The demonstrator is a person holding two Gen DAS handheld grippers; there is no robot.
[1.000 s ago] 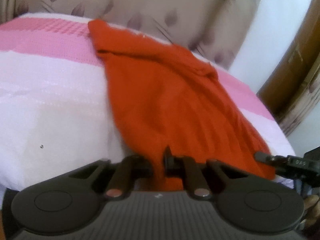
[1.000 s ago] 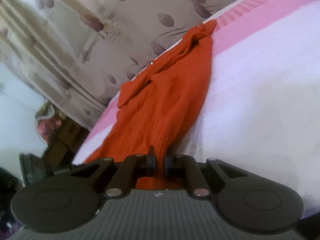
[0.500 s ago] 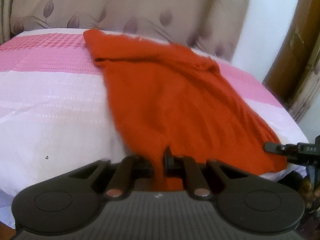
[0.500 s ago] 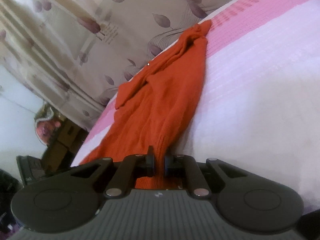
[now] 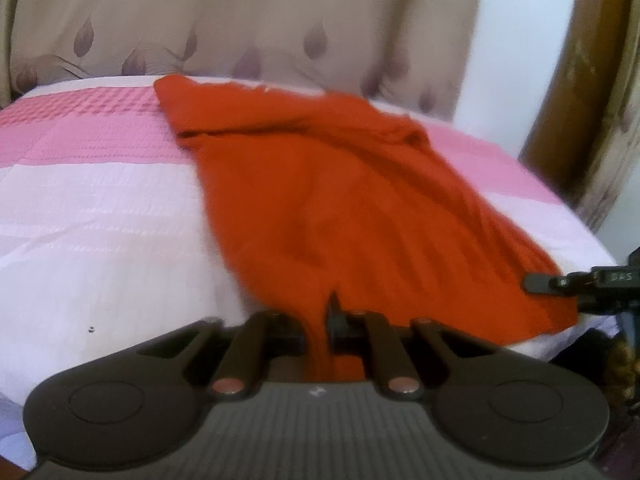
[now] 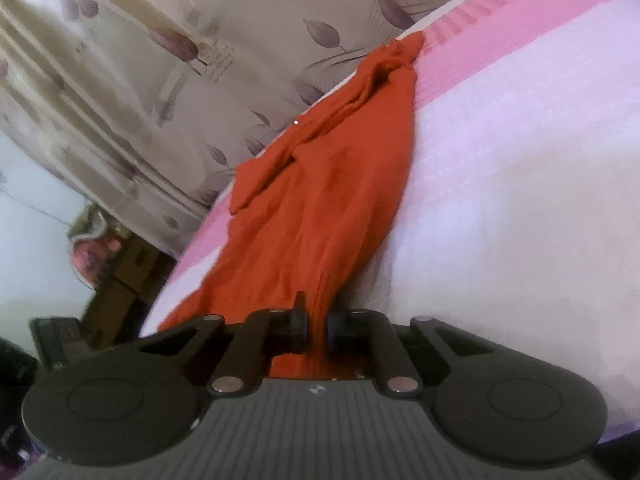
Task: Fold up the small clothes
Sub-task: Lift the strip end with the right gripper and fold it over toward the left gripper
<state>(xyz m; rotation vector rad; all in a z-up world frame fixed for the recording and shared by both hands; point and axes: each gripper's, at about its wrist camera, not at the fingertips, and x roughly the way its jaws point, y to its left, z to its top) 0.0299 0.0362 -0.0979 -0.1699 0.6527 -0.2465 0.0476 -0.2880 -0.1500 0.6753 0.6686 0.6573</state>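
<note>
While my left gripper (image 5: 318, 326) and right gripper (image 6: 316, 326) each pinch the near hem of the orange garment (image 5: 340, 200) spread across the bed (image 5: 100, 240), I should lift both evenly (no slack) toward its far collar.

Hem of orange garment (image 5: 320, 208) hidden between left gripper (image 5: 318, 326) fingers; likewise at right gripper (image 6: 316, 326). Curtain (image 5: 240, 20) blurred.
</note>
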